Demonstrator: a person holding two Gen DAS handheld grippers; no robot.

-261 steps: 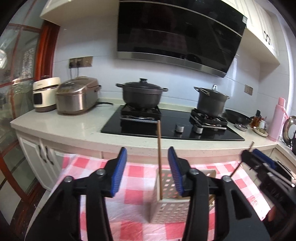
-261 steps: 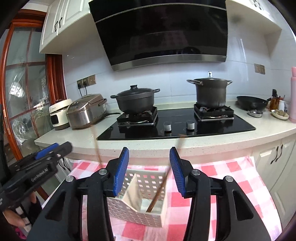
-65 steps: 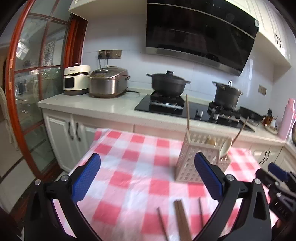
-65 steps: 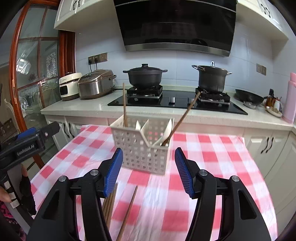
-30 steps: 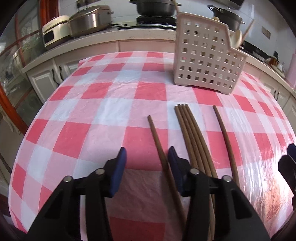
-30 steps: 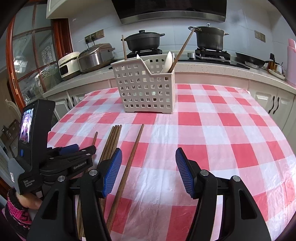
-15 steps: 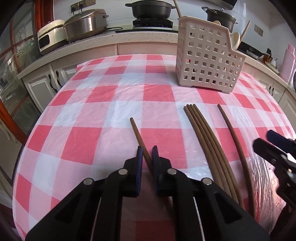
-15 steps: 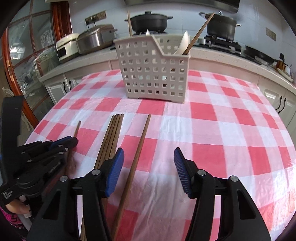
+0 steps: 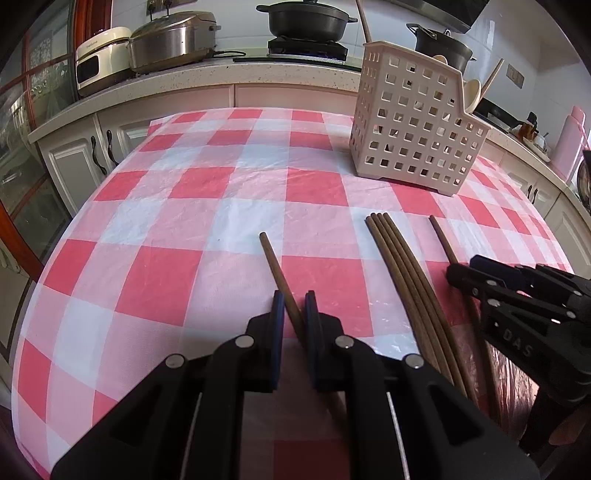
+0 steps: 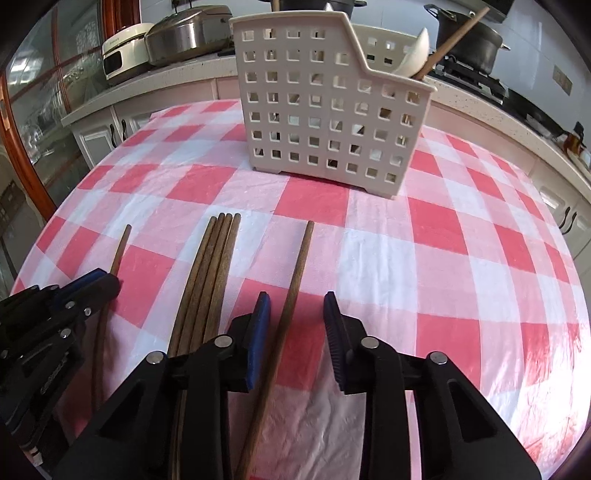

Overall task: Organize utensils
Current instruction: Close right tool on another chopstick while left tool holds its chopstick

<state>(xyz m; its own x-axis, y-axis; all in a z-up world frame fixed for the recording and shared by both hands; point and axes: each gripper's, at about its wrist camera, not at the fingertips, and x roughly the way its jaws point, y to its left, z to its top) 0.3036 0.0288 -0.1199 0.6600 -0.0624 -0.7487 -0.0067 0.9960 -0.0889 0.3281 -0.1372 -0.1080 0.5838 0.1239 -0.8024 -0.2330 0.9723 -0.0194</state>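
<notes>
On the red-and-white checked cloth (image 9: 207, 206) lie brown wooden chopsticks. My left gripper (image 9: 294, 306) is shut on the lone left chopstick (image 9: 275, 258), which still lies on the cloth. To its right sits a bundle of several chopsticks (image 9: 402, 258) (image 10: 214, 266). My right gripper (image 10: 297, 297) straddles the lone right chopstick (image 10: 301, 258); its jaws are closing, and the pads (image 10: 258, 325) stand apart from the stick. The white perforated basket (image 10: 317, 110) (image 9: 413, 129) stands behind, holding a spoon and chopsticks. Each gripper shows in the other's view: the right gripper (image 9: 461, 273), the left gripper (image 10: 107, 280).
Behind the table runs a kitchen counter (image 9: 207, 77) with two rice cookers (image 9: 170, 37), a hob with black pots (image 9: 306, 18) and white cabinets below. A pink bottle (image 9: 570, 144) stands far right. The cloth drops off at the table's rounded edges.
My left gripper has shut on the lone left chopstick and stayed there. My right gripper has come down and forward over the right chopstick, its jaws narrowing around it.
</notes>
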